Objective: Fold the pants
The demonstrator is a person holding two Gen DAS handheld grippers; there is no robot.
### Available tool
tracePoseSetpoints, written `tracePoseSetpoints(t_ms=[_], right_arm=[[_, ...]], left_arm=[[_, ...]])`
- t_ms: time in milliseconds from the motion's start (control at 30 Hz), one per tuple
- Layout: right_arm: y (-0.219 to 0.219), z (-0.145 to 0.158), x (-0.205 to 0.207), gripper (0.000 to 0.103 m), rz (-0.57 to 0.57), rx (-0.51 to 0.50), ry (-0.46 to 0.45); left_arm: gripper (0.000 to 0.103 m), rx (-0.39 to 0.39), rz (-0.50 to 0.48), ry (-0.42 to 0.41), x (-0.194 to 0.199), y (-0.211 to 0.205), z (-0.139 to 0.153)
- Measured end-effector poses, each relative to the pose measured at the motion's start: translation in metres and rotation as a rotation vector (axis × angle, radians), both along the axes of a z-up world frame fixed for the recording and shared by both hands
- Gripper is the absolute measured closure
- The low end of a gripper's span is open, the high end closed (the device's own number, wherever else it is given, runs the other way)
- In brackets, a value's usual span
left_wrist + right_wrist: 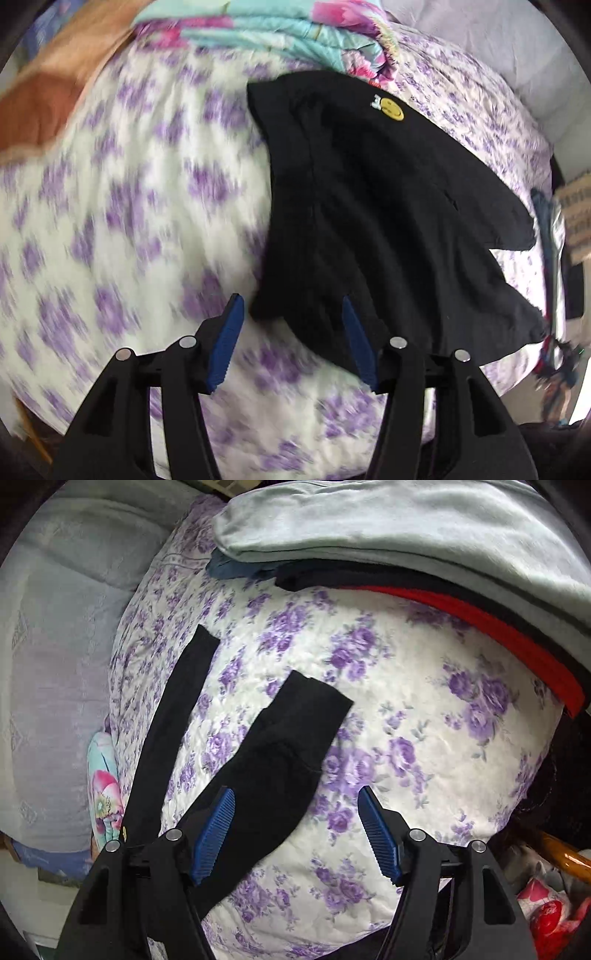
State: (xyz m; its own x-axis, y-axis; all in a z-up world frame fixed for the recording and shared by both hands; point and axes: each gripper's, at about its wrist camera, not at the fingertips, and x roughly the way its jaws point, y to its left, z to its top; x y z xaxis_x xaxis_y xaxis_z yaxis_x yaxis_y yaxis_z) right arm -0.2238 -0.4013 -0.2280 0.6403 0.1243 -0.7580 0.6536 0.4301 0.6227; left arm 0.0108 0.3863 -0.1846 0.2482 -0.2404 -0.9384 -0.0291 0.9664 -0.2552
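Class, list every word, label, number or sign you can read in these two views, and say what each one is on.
No readable words or numbers.
Black pants: a yellow smiley-face badge, a sign with no letters.
Small white mark beside the badge: too small to read.
Pale box at the right edge: print too blurred to read.

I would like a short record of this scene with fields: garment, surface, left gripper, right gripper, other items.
garment: black pants, spread out, legs apart, smiley patch
surface: bedspread with purple flowers
left gripper: open, holds nothing, above the pants edge
right gripper: open, holds nothing, above one leg
other items: stack of folded clothes; floral quilt
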Motion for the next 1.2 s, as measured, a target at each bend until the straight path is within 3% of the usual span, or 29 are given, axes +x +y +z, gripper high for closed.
tracePoseSetpoints(t_ms=[67,100,133,167,267,400,467,533,667,733,800,900,933,1033,1100,1200], right_arm=[[-0.006,-0.016,0.011,0.046,0.013,0.034,-0.051],[-0.01,-0.023,0.018,0.06,0.025,0.054,-0.068],[-0.012,-0.029,0.026,0.089,0.045,0.084,-0.081],[-0.012,-0.029,0.035,0.094,0.063,0.102,-0.095],[-0.015,0.009,0.072,0.095,0.162,0.074,-0.151],[-0.02,0.116,0.102,0.096,0.286,-0.054,-0.404],[-0.022,0.141,0.101,0.096,0.32,-0.094,-0.47],[-0.03,0.126,0.097,0.096,0.305,-0.11,-0.419],[-0.052,0.02,0.089,0.096,0.21,-0.013,-0.109],[-0.054,-0.02,0.079,0.095,0.166,0.052,-0.037],[-0.052,-0.037,0.074,0.095,0.155,0.062,-0.014],[-0.049,-0.037,0.075,0.096,0.168,0.051,-0.001],[-0.048,-0.033,0.076,0.096,0.181,0.036,0.005],[-0.049,-0.024,0.077,0.095,0.196,0.016,0.01],[-0.051,-0.014,0.079,0.095,0.198,0.017,-0.019],[-0.051,0.008,0.074,0.096,0.21,0.033,-0.095]], left_arm=[[0.049,-0.069,0.047,0.026,-0.02,-0.003,-0.014],[0.049,-0.105,0.073,0.033,-0.03,-0.006,-0.022],[0.049,-0.128,0.096,0.042,-0.038,-0.01,-0.028],[0.049,-0.148,0.114,0.044,-0.044,-0.013,-0.034],[0.049,-0.186,0.18,0.042,-0.06,-0.019,-0.043],[0.048,-0.221,0.227,0.006,-0.076,-0.023,-0.035],[0.04,-0.247,0.249,-0.025,-0.084,-0.026,-0.028],[0.034,-0.273,0.251,-0.059,-0.09,-0.028,-0.025],[0.032,-0.309,0.279,-0.065,-0.087,-0.038,-0.037],[0.032,-0.343,0.318,-0.062,-0.075,-0.032,-0.045],[0.032,-0.37,0.359,-0.064,-0.063,-0.027,-0.052],[0.032,-0.405,0.425,-0.067,-0.044,-0.017,-0.058],[0.036,-0.417,0.449,-0.077,-0.036,-0.012,-0.058],[0.094,-0.404,0.503,-0.071,-0.017,-0.004,-0.06],[0.094,-0.401,0.517,-0.097,-0.018,-0.001,-0.046],[0.095,-0.397,0.484,-0.229,-0.038,0.004,0.002]])
